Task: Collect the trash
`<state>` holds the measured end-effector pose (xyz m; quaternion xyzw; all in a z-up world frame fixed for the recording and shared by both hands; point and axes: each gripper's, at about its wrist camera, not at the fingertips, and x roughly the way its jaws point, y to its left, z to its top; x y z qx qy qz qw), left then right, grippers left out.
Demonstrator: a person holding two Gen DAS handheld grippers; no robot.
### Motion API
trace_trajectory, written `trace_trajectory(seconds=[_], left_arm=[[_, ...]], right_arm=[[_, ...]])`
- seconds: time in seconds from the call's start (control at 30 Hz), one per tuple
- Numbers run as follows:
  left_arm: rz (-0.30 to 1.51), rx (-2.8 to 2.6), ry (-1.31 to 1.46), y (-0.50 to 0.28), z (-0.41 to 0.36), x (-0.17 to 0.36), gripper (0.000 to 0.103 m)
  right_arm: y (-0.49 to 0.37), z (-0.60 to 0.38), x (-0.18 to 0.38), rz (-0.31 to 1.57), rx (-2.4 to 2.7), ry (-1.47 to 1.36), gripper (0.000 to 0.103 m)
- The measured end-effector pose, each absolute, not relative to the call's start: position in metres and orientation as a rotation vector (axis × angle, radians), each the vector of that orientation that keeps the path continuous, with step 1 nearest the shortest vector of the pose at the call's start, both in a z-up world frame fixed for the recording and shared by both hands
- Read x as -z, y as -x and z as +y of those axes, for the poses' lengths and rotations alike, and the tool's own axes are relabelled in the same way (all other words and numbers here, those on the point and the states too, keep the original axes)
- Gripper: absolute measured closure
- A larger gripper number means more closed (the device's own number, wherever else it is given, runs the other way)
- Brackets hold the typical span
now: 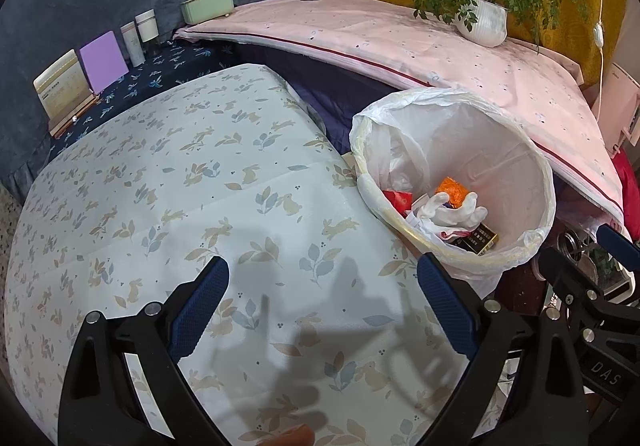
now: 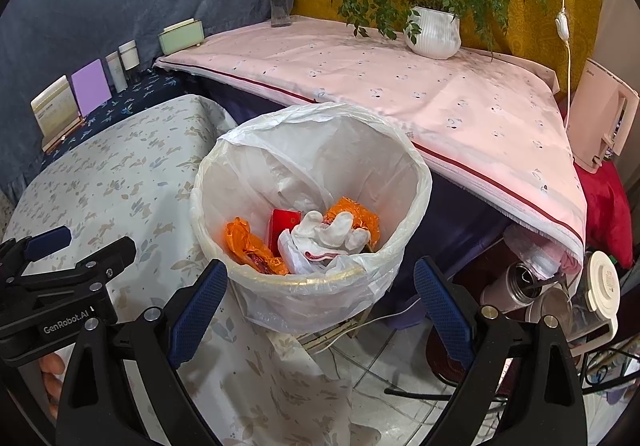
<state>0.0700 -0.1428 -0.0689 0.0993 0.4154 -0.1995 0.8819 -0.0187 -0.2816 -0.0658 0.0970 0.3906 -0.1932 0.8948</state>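
Closest to me, my left gripper (image 1: 322, 296) hangs over a table draped in a pale cloth printed with rabbits and leaves (image 1: 168, 181). Its two blue-padded fingers (image 1: 198, 308) are spread wide with nothing between them; only their shadow falls on the cloth below.

My right gripper (image 2: 320, 296) is likewise spread wide and holds nothing. It sits just in front of a waste bin lined with a white plastic bag (image 2: 248, 149), with the bin's near rim between the two blue pads and slightly beyond them. From the left wrist view, the same bin (image 1: 532, 173) stands at the table's right edge, ahead and to the right of the left claw.

Inside the bin lies the collected trash: a crumpled white glove (image 2: 330, 232) on top, orange wrappers (image 2: 250, 246) to its left and behind it, and a red box (image 2: 284, 224) between them. The left view also shows a dark packet with gold trim (image 1: 482, 238) under the glove.

Beyond the bin, a second surface covered in pink cloth (image 2: 420, 85) carries a white ribbed pot with a leafy green plant (image 2: 434, 31) and a glass vase of pink flowers (image 2: 280, 1). Farthest left, a mint-green box (image 2: 182, 33), two small jars and a purple card (image 2: 91, 85) stand against a blue backdrop.
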Motion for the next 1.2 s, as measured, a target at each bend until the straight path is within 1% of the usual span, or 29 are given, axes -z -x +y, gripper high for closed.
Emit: trace_trajectory(seconds=[0.53,1.2], left_arm=[[0.824,0.415,-0.188,-0.063,-0.143,0.057,0.012],[0.802,0.428,-0.188,-0.058,-0.146,0.055,0.012]], right_arm=[[0.026,-0.279,0.063,0.795,0.405,-0.204,0.012],[0.026,-0.277,0.061,0.791,0.403,-0.201,0.012]])
